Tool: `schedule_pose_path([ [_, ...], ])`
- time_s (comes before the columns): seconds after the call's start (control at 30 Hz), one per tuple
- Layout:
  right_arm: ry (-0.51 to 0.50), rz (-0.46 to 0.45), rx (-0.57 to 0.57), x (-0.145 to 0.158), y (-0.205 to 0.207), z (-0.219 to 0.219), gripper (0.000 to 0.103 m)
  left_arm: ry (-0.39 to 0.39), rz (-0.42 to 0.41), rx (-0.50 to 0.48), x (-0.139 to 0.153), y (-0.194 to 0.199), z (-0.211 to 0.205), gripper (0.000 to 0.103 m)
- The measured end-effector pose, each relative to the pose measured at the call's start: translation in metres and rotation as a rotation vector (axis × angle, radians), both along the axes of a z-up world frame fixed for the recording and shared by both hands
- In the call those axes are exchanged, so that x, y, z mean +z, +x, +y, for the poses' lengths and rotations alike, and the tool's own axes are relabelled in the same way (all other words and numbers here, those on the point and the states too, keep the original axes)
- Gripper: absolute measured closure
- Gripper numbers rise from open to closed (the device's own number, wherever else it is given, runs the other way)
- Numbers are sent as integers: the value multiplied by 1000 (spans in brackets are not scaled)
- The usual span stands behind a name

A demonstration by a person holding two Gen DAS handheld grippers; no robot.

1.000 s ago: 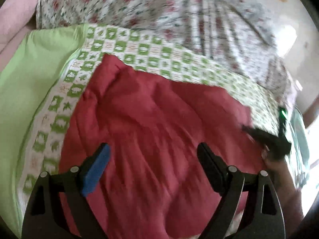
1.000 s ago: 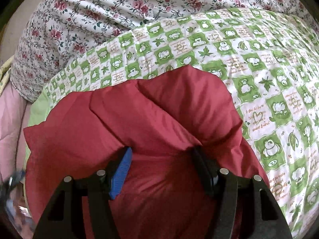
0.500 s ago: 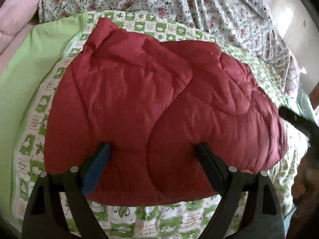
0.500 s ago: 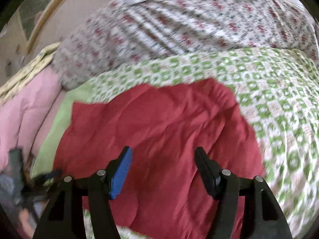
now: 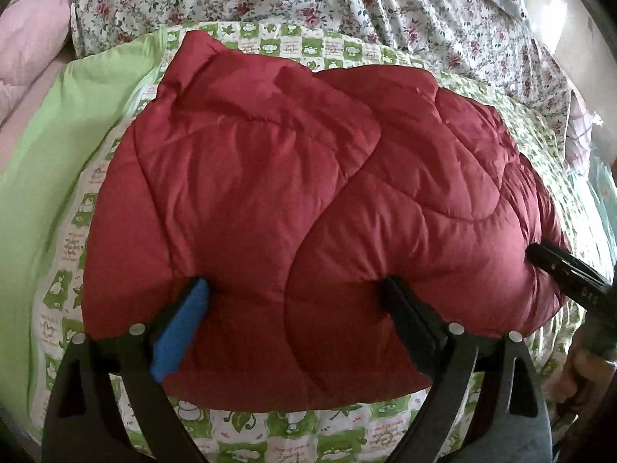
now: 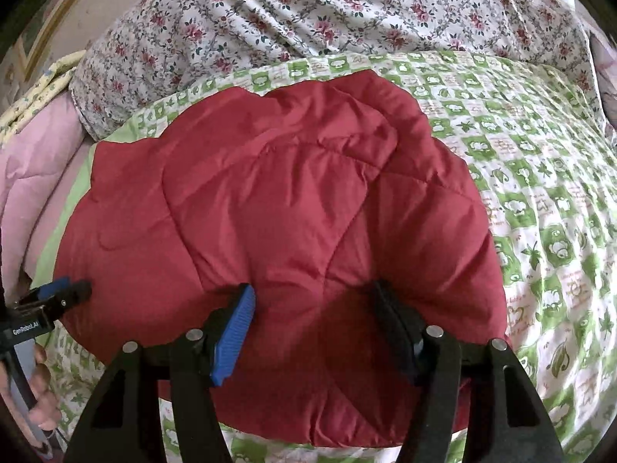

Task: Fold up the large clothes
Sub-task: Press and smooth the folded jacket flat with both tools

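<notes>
Left wrist view: red quilted jacket (image 5: 308, 208) seen folded on green checked bedspread (image 5: 293, 432), floral sheet (image 5: 347, 4) at 12 o'clock. Left hand-held gripper (image 5: 293, 308) set wide, fingers pressed into jacket's near edge; grip cannot be told. Right hand-held gripper (image 5: 567, 270) seen at 3 o'clock, tip against jacket.

Right wrist view: jacket (image 6: 277, 208) centred. Right hand-held gripper (image 6: 312, 316) set wide, jacket edge bulged between fingers. Left hand-held gripper (image 6: 58, 293) noted at 9 o'clock.

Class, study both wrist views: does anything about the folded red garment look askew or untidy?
Mostly tidy. The red quilted garment lies folded on the green-checked bedcover, but its far left corner pokes out beyond the bundle, so the edges aren't flush.
</notes>
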State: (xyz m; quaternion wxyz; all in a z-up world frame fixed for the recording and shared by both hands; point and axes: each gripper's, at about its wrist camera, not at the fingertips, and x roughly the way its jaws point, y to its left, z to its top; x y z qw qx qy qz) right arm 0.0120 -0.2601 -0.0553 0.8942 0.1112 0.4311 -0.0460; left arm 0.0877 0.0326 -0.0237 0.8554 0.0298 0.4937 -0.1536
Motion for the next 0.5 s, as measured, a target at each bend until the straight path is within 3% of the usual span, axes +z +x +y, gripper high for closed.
schedule_pose_path([
  [0.2, -6, 1, -2, -1, 0, 1, 39, 11, -1, 6, 5, 0, -1, 9],
  [0.4, 6, 1, -3, -2, 0, -2, 39, -21, -26, 7, 29, -5, -4, 9],
  [0.5, 14, 2, -5, -1, 0, -4, 39, 21, 0, 20, 18, -1, -9, 9],
])
